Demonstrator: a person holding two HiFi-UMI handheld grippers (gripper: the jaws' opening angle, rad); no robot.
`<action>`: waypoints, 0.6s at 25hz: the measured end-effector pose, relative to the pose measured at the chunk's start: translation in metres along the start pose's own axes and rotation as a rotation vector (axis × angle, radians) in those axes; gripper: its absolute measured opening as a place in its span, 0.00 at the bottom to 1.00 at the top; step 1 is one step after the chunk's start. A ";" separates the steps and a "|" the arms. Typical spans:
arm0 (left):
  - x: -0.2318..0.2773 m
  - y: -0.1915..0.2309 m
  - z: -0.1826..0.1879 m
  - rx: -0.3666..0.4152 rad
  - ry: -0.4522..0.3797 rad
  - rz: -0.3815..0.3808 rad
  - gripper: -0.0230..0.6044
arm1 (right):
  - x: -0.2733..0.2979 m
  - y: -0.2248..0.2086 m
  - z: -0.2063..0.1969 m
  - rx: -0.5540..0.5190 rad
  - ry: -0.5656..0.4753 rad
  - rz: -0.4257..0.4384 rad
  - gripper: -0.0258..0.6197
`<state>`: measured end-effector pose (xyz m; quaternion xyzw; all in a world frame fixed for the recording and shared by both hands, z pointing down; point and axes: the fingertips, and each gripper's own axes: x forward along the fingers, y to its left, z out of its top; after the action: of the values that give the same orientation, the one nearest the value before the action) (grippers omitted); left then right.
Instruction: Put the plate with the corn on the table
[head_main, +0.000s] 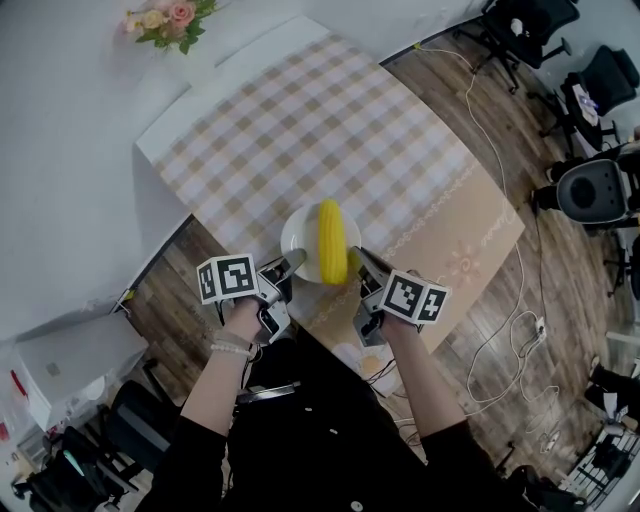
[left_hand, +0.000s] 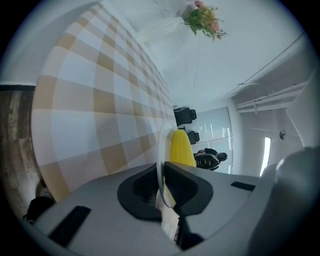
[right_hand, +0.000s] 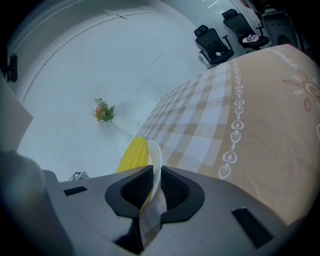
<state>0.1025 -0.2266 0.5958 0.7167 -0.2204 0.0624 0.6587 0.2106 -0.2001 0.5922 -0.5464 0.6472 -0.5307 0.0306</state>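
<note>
Left tongs (head_main: 288, 266) & right tongs (head_main: 362, 262) each pinch opposite rims of plate (head_main: 299, 238), held over checked tabletop's (head_main: 330, 120) near edge w/ corn (head_main: 332, 242) lying loose on top; any uneven tilt could roll it off.

Held the edge of the plate (left_hand: 161, 145) tight in the left gripper (left_hand: 161, 172). Saw yellow corn (left_hand: 181, 149) just behind, flowers (left_hand: 205, 20) at one o'clock, checked cloth (left_hand: 100, 100) at ten o'clock.
</note>
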 end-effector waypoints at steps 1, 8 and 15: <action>0.002 0.001 -0.002 0.006 0.002 0.008 0.08 | -0.001 -0.003 -0.001 0.000 0.004 -0.004 0.16; 0.018 0.004 -0.020 0.033 0.025 0.057 0.08 | -0.010 -0.027 -0.007 -0.004 0.022 -0.032 0.16; 0.024 0.012 -0.018 0.041 0.047 0.099 0.09 | -0.004 -0.034 -0.007 -0.006 0.043 -0.057 0.17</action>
<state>0.1229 -0.2154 0.6178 0.7168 -0.2385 0.1163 0.6449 0.2305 -0.1871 0.6172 -0.5531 0.6336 -0.5409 -0.0001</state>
